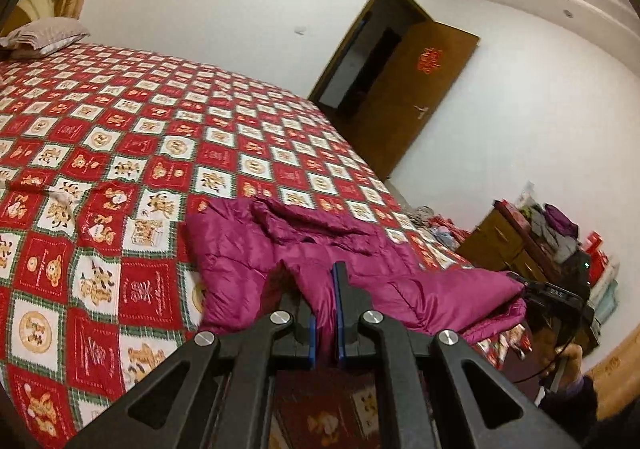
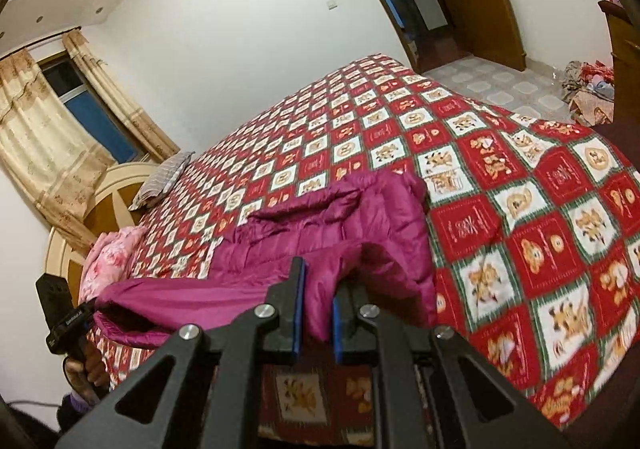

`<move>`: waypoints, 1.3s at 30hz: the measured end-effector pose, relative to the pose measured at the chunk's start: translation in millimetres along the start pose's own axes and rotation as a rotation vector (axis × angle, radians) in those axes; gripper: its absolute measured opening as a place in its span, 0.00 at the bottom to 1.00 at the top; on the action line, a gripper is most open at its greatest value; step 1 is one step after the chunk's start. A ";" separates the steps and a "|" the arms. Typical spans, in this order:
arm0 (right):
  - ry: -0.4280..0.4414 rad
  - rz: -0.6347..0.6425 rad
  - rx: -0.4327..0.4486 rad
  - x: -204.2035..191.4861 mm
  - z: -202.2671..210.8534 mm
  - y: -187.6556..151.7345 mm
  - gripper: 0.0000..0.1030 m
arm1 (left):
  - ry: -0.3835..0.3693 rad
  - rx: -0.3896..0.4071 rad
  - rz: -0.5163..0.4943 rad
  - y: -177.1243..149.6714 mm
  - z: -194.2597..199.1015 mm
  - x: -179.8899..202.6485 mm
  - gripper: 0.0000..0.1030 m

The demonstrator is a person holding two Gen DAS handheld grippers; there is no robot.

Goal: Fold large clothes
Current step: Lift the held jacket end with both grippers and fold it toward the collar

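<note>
Left claw's near finger half buried under magenta jacket.

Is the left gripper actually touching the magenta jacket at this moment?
Touching. The left wrist view shows the left gripper with magenta jacket fabric pinched between its blue pads.

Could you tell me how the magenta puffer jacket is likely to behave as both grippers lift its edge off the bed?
The magenta jacket will probably sag between the left gripper and right gripper, since it already drapes in soft folds. Its quilted puffiness suggests lightness. The shiny fabric may slip.
</note>
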State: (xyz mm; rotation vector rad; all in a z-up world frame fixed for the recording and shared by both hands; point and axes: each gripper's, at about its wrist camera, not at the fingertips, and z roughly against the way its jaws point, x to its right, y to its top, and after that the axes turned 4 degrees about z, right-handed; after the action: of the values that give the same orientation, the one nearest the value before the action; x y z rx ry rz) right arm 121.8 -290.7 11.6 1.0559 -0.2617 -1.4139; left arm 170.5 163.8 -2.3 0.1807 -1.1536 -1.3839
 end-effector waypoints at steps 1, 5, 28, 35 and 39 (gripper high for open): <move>-0.010 -0.002 0.006 1.2 -6.5 4.2 0.14 | 0.016 0.000 0.001 4.1 -7.5 -1.4 0.06; -0.042 -0.012 0.011 6.1 -30.6 16.1 0.14 | 0.066 0.002 -0.021 17.5 -30.5 -3.5 0.06; -0.297 -0.037 -0.079 48.4 -211.8 76.7 0.14 | 0.393 -0.143 0.043 69.9 -221.9 -70.6 0.06; -0.383 -0.005 -0.152 51.2 -250.6 77.3 0.14 | 0.446 -0.195 0.068 60.7 -253.2 -84.7 0.06; -0.435 0.027 -0.196 51.3 -274.1 72.0 0.14 | 0.467 -0.214 0.058 55.0 -266.1 -89.0 0.06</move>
State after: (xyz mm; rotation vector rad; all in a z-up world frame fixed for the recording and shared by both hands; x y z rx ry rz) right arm 376.0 -229.2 -109.1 0.5759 -0.4395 -1.6000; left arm 416.8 116.9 -139.7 0.2963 -0.6162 -1.3141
